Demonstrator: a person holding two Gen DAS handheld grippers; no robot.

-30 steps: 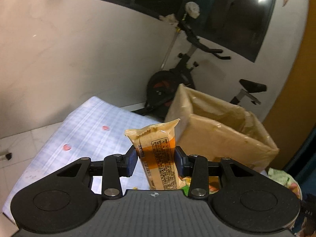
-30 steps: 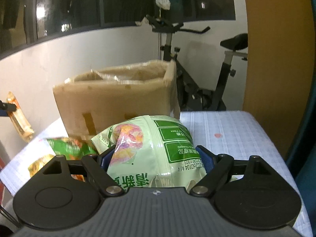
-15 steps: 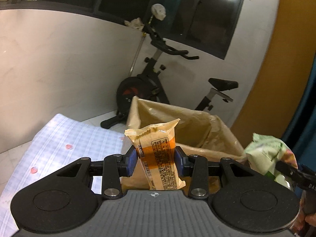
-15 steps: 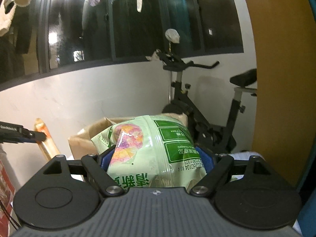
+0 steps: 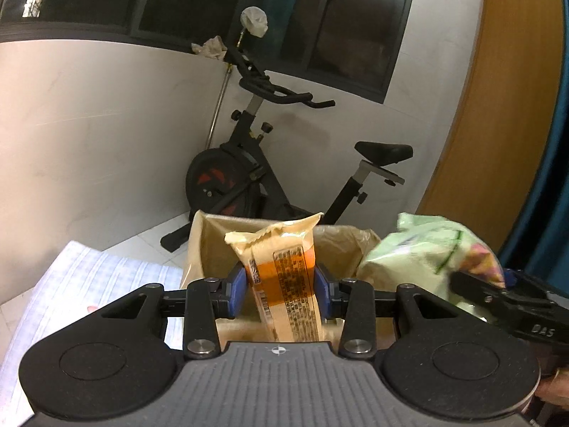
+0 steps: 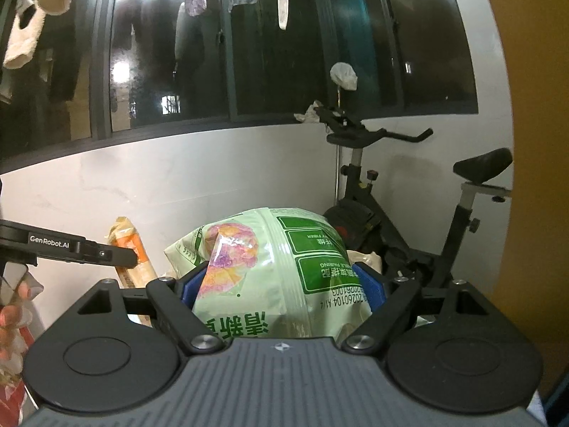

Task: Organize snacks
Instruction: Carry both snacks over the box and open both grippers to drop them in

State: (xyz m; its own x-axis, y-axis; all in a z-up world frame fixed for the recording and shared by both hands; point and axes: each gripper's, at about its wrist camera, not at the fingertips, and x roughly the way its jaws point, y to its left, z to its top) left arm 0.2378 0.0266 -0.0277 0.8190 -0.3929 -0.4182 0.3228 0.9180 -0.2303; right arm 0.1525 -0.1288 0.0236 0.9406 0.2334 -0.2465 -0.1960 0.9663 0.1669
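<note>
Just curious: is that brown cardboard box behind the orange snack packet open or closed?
Open: the brown cardboard box has upright flaps and its inner walls show behind the orange snack packet.

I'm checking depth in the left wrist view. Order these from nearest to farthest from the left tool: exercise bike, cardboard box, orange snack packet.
1. The orange snack packet, clamped between the fingers of the left tool, dead centre.
2. The cardboard box, open, just beyond and below the packet.
3. The exercise bike, behind the box, against the white wall.
</note>
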